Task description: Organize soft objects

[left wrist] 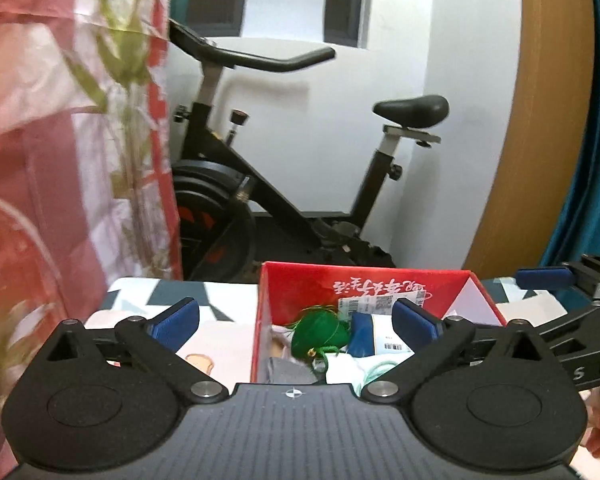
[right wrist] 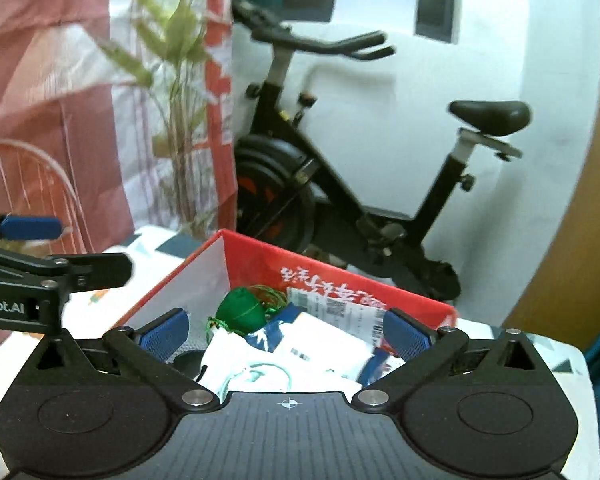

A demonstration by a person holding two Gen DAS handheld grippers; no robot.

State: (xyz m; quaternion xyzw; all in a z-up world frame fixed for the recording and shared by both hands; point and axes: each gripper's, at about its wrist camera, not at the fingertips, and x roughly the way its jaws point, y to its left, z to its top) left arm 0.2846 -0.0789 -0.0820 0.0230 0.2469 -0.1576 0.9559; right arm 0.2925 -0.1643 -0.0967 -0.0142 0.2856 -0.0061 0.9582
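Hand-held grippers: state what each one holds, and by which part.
Nothing is held. The left hand-held gripper and right hand-held gripper both stand open and empty above the red box.

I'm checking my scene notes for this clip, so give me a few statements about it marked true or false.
1. Both tongs, left and right, are open and empty. True.
2. The box is blue. False: it is red.
3. A green pouch lies inside the box. True.
4. A treadmill stands behind the table. False: it is an exercise bike.
5. The box is empty. False: it holds the pouch and white packets.
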